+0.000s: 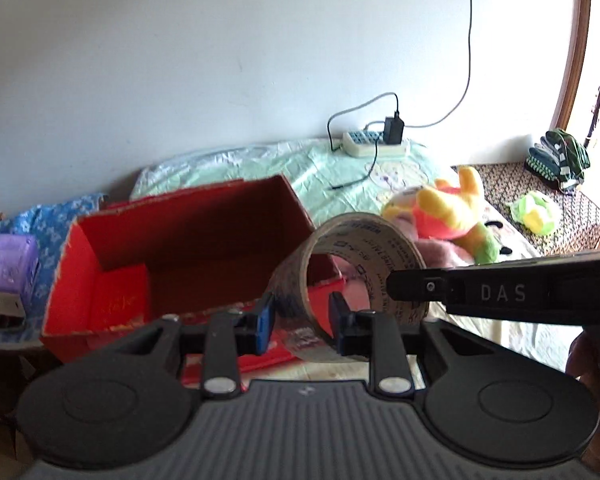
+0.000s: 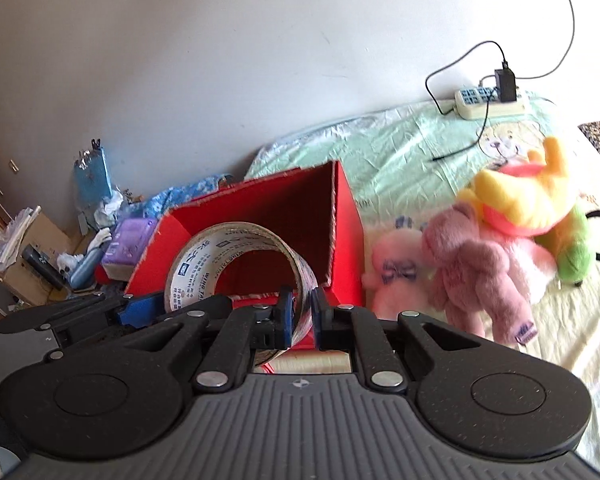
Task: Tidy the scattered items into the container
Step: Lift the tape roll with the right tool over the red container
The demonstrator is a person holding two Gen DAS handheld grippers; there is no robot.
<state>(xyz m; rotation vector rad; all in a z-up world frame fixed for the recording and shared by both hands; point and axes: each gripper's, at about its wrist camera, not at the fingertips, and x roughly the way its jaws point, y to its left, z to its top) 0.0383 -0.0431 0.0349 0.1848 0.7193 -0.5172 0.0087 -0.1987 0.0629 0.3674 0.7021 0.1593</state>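
Observation:
A roll of clear printed packing tape (image 1: 364, 240) hangs upright just in front of the open red cardboard box (image 1: 204, 216). My left gripper (image 1: 302, 322) is shut on the roll's lower left wall. The right gripper (image 1: 396, 288) reaches in from the right onto the roll's other side. In the right wrist view my right gripper (image 2: 302, 314) clamps the tape roll (image 2: 236, 236) at its right wall, with the red box (image 2: 346, 220) behind and the left gripper (image 2: 140, 308) at the roll's left. Plush toys (image 2: 516, 196) lie on the bed to the right.
A pink plush bear (image 2: 476, 272) and a small pink toy (image 2: 392, 276) lie beside the box. A power strip (image 1: 364, 142) with cables sits by the wall. A purple pack (image 1: 10, 268) is left of the box. Striped gloves (image 1: 560, 156) and a green item (image 1: 534, 210) lie far right.

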